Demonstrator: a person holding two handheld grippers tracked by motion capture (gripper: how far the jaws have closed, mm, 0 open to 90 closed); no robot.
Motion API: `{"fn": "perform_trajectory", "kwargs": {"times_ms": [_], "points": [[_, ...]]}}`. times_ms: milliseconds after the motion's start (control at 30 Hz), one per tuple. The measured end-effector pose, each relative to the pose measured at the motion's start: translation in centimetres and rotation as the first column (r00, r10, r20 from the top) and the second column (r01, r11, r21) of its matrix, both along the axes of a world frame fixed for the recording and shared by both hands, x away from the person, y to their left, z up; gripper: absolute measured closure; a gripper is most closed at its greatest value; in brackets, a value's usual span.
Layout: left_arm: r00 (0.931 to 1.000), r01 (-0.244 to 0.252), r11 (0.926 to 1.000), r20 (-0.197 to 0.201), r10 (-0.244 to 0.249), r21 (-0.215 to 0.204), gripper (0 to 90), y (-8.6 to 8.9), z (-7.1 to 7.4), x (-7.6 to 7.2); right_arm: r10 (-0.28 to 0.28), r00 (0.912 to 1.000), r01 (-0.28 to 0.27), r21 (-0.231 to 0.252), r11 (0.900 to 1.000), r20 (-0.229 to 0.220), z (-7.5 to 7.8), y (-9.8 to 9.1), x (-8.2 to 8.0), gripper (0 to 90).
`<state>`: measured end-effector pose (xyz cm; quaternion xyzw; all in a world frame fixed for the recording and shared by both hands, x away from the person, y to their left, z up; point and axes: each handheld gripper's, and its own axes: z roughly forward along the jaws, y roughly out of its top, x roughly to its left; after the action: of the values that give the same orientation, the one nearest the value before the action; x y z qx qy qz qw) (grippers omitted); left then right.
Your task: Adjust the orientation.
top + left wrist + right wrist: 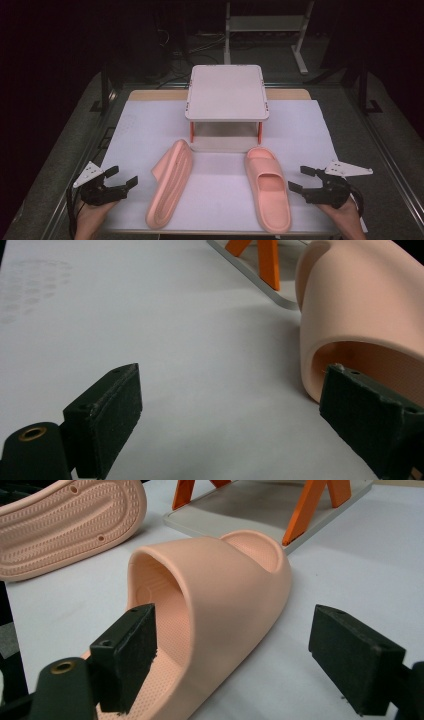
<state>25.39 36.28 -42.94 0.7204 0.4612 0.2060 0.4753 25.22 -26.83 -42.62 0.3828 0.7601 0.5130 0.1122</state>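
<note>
The left gripper (121,176) sits low over the white sheet (220,195) near the table's front left corner, its jaws spread wide with nothing between them. In the left gripper view the bare sheet runs open ahead of the jaws, and just beside the right-hand jaw is the strap opening of the tipped slipper (360,310). From above, this slipper (171,182) lies on its side with the ribbed sole turned toward the other one, apart from the gripper by a strip of clear sheet.

The right gripper (301,179) mirrors it near the front right corner, jaws also wide apart and holding nothing. Its tips are close beside the outer edge of the upright slipper (268,187), which lies sole down with its heel near the front edge of the sheet. In the right gripper view the left-hand jaw stands over that slipper's footbed while the strap (220,585) arches between the jaws; the right-hand jaw hangs over bare sheet. Farther off in that view is the sole of the tipped slipper (65,525).

Between the two slippers a lane of sheet lies open. Beyond their toes stands a small rack (226,92) with a pale top shelf, orange legs (192,131) and a lower tray; both toes lie just beside the tray's front edge. Open sheet flanks the rack on both sides.
</note>
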Motion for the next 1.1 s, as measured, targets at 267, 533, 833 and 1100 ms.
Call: {"fn": "perform_trajectory", "kwargs": {"times_ms": [267, 533, 833, 1100], "points": [[0.9991, 0.039, 0.9992, -0.014, -0.039, -0.012, 9.6, -1.0, 0.0, -0.1, -0.007, 0.9999, 0.007, 0.009, 0.9999, 0.009, 0.1, -0.5, -0.3, 18.7], [0.9944, 0.091, 0.9958, -0.055, -0.09, 0.009, 9.8, -2.4, -0.2, 0.2, 0.002, 1.0, -0.002, 0.008, 1.0, 0.01, 0.2, -0.2, -0.4, 18.6], [0.9844, 0.139, 0.9902, -0.111, -0.137, 0.014, 15.6, -4.0, -0.7, 1.0, 0.008, 0.9999, -0.008, 0.007, 0.9999, 0.009, 0.3, -0.1, -0.3, 18.6], [0.9789, 0.153, 0.9881, -0.139, -0.149, 0.017, 21.4, -5.2, -1.1, 1.9, 0.011, 0.9999, -0.011, 0.008, 0.9999, 0.009, 0.3, -0.1, -0.4, 18.5]]}}
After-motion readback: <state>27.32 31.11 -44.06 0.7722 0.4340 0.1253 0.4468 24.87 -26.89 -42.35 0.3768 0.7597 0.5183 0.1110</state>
